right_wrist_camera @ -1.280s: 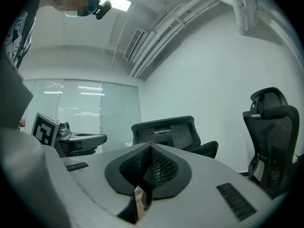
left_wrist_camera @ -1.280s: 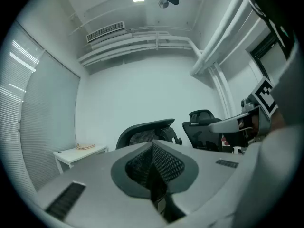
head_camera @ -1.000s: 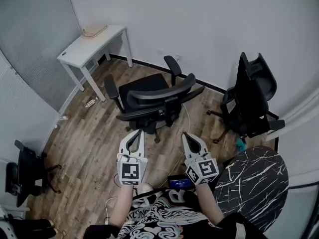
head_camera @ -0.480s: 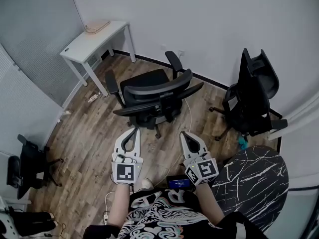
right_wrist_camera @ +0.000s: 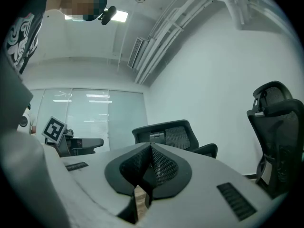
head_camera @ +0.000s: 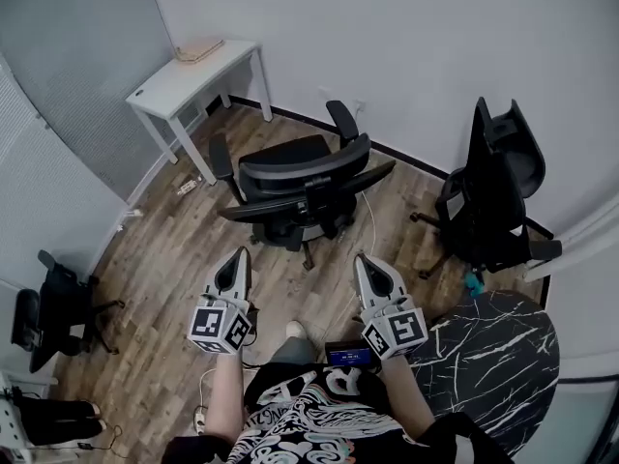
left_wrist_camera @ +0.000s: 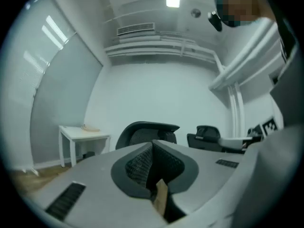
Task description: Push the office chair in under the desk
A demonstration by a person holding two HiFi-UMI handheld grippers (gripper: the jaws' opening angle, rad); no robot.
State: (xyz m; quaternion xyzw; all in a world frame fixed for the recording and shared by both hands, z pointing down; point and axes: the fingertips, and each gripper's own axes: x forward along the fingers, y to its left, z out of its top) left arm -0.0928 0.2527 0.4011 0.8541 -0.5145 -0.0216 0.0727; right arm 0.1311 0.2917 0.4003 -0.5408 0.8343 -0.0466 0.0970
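Saw the office chair (head_camera: 300, 184) out in the middle of the wood floor (head_camera: 169, 249), well apart from the white table (head_camera: 166, 89) in the far left corner, and not under it. Saw its black back turned toward the person and its seat turned toward the wall. Held the left tool (head_camera: 241, 254) and the right tool (head_camera: 360, 259) side by side near the chair's back, both pointed at it and not touching it. Had both tools pinched all the way shut, with nothing between the jaws of either one. Spotted some small bits (head_camera: 181, 188) lying on the floor by the near leg of the white table, between the chair and that table. Spotted a flat tan thing (head_camera: 200, 49) on top of the white table. Found a thin white cord (head_camera: 368, 225) running along the floor from under the chair. Saw a second black chair (head_camera: 493, 196) off to the right by the wall, a teal thing (head_camera: 469, 283) on the floor beside its feet, and a round black table (head_camera: 493, 351) with white veins at the lower right. Saw one more dark chair (head_camera: 48, 312) at the left edge, beside a grey wall panel (head_camera: 58, 95).
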